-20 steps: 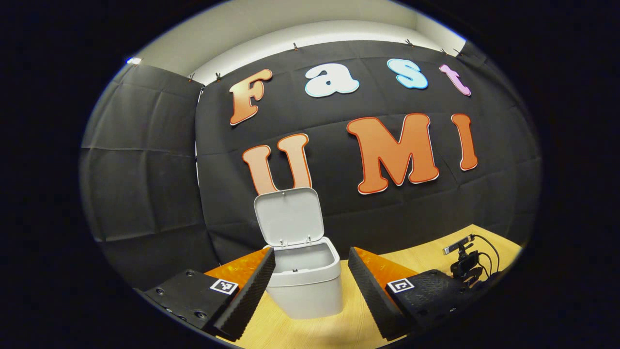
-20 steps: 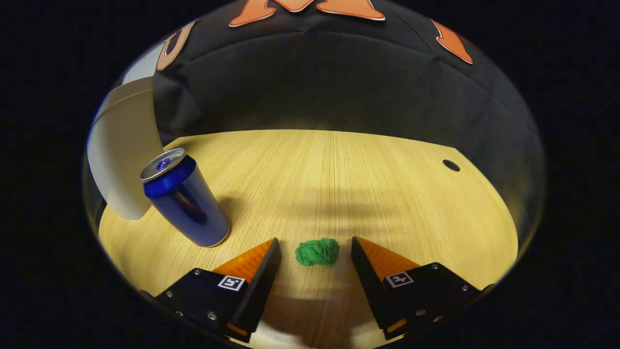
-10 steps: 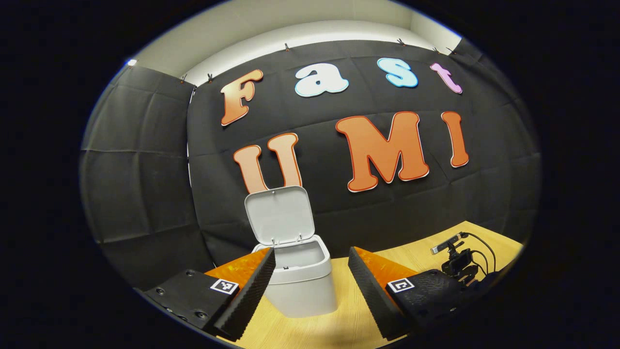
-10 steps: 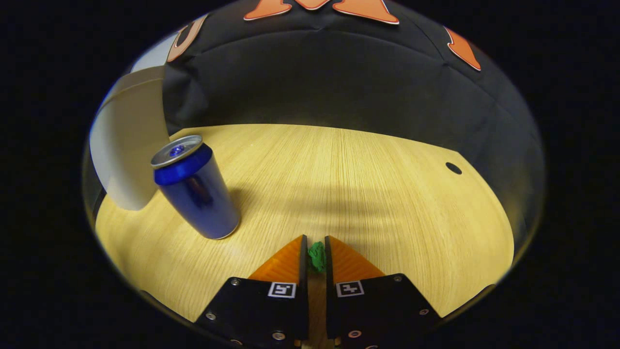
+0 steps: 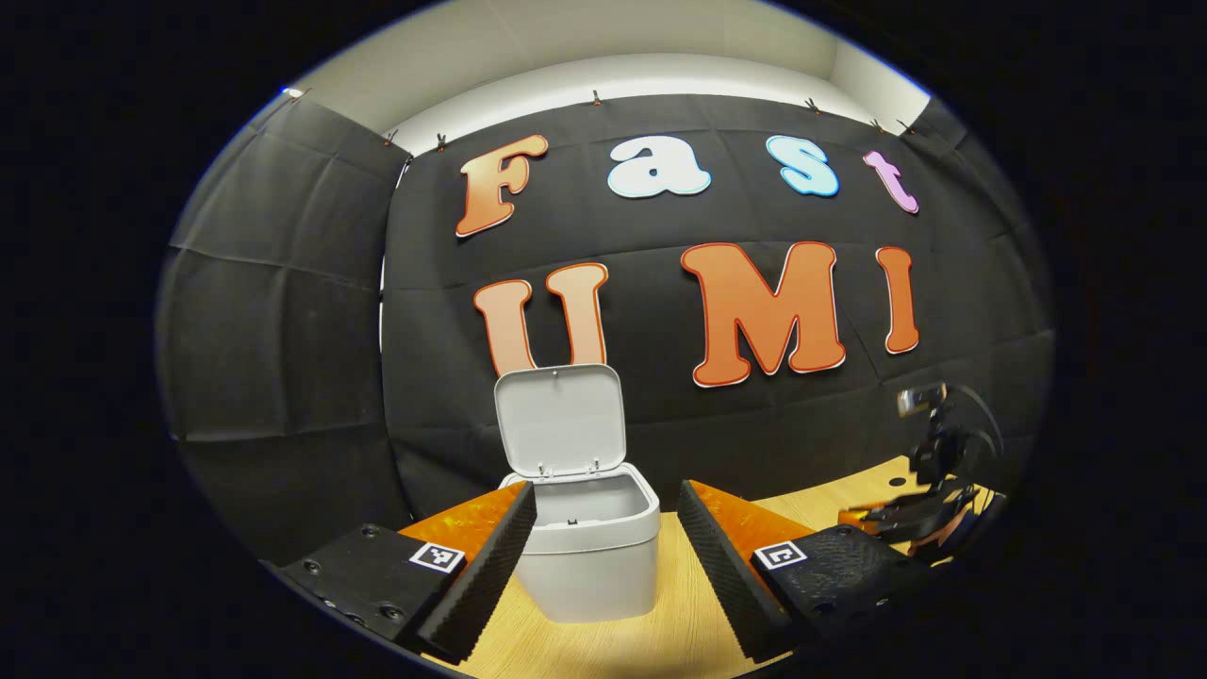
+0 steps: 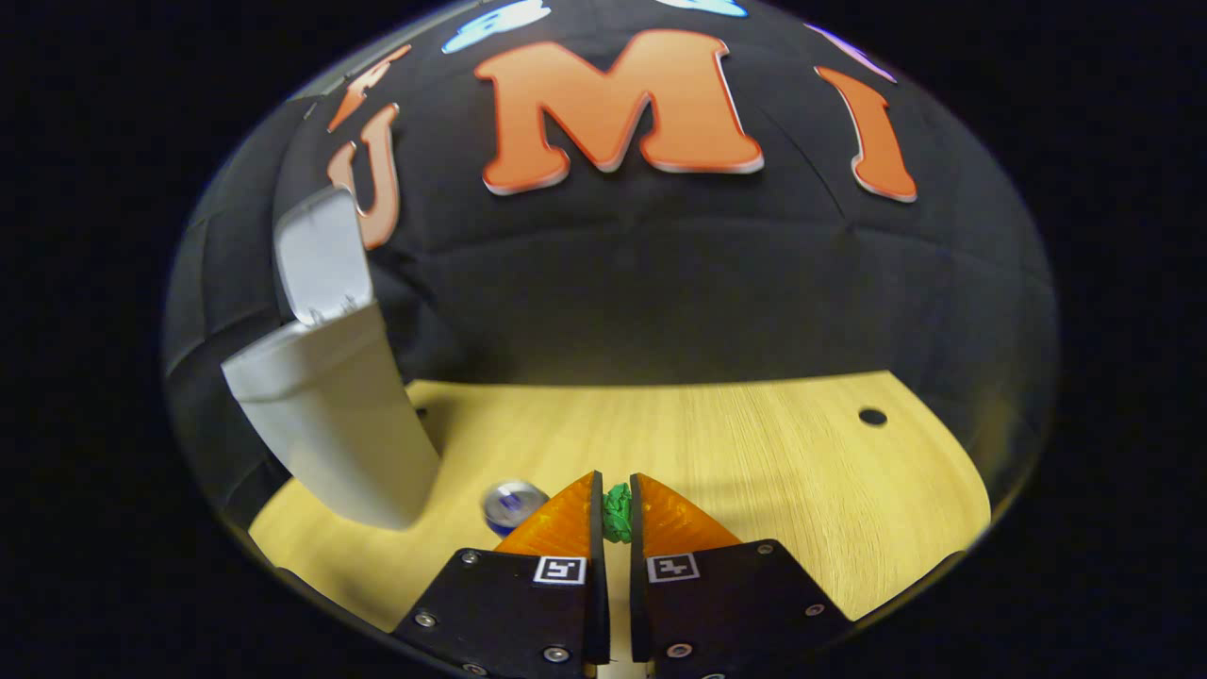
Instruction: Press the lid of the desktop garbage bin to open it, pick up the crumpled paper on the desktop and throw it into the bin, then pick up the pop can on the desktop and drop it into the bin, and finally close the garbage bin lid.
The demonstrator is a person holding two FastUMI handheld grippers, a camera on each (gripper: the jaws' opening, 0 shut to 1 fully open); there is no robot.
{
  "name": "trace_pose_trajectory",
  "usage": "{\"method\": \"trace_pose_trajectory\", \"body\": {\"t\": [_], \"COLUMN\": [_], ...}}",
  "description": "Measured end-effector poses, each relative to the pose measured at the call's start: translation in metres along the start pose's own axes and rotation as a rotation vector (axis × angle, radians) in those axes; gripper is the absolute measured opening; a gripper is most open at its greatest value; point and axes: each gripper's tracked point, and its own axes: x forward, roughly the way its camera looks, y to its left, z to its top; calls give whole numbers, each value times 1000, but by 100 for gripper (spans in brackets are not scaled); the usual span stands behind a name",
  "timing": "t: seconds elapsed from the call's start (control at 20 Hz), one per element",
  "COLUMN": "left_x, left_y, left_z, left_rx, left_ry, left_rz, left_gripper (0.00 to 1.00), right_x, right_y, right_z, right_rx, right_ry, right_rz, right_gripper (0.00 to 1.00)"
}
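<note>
At the bottom of the right gripper view, the right tongs are clamped on the green crumpled paper, both fingers pressing it, held above the bench. Just left of the fingers, lower down, the top of the pop can shows, upright on the bench. Farther left stands the grey bin, its lid tipped up and open. In the left gripper view, the left tongs are spread apart, holding nothing, with the bin between and beyond the fingers, lid raised, inside looks bare from here. Far right in that view, the other gripper shows above the bench edge, detail unclear. Black cloth wall behind.
</note>
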Motion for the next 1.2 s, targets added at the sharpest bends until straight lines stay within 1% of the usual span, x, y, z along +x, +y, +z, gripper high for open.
{"method": "trace_pose_trajectory", "body": {"t": [0.15, 0.2, 0.35, 0.5, 0.6, 0.65, 0.7, 0.75, 0.8, 0.85, 0.9, 1.0, 1.05, 1.1, 1.15, 1.2], "left_x": [0, 0, -6, -19, -29, -34, -37, -41, -45, -48, -51, -53, -51, -47, -42, -36], "left_y": [19, 28, 56, 85, 104, 114, 122, 131, 139, 146, 151, 154, 152, 149, 139, 129], "left_z": [-10, -14, -24, -40, -53, -58, -63, -67, -72, -77, -82, -89, -91, -90, -89, -86], "left_rx": [-38, -48, -60, -73, -75, -75, -78, -84, -91, -95, -100, -107, -107, -103, -99, -95], "left_ry": [8, 11, 22, 43, 68, 79, 89, 94, 105, 115, 124, 139, 145, 144, 143, 135], "left_rz": [17, 28, 68, 125, 168, 190, 210, 230, 246, 263, 274, 283, 279, 270, 251, 230], "left_gripper": [95, 95, 96, 96, 96, 96, 96, 96, 96, 96, 96, 95, 95, 95, 94, 94], "right_x": [-15, -8, 4, 26, 39, 48, 57, 66, 75, 84, 86, 83, 79, 75, 68, 59], "right_y": [68, 98, 195, 273, 318, 333, 349, 355, 354, 352, 348, 348, 348, 342, 334, 323], "right_z": [78, 92, 118, 120, 119, 120, 117, 111, 107, 100, 88, 74, 71, 71, 77, 84], "right_rx": [-18, -31, -84, -116, -118, -132, -143, -156, -162, -166, -166, -161, -166, -173, -166, -161], "right_ry": [-93, -117, -121, -81, -69, -80, -70, -62, -67, -50, -28, 3, 8, 6, -18, -47], "right_rz": [124, 168, 306, 411, 448, 440, 453, 436, 400, 379, 367, 396, 411, 412, 408, 395], "right_gripper": [9, 9, 9, 9, 9, 9, 8, 8, 9, 10, 33, 51, 69, 90, 79, 95]}}
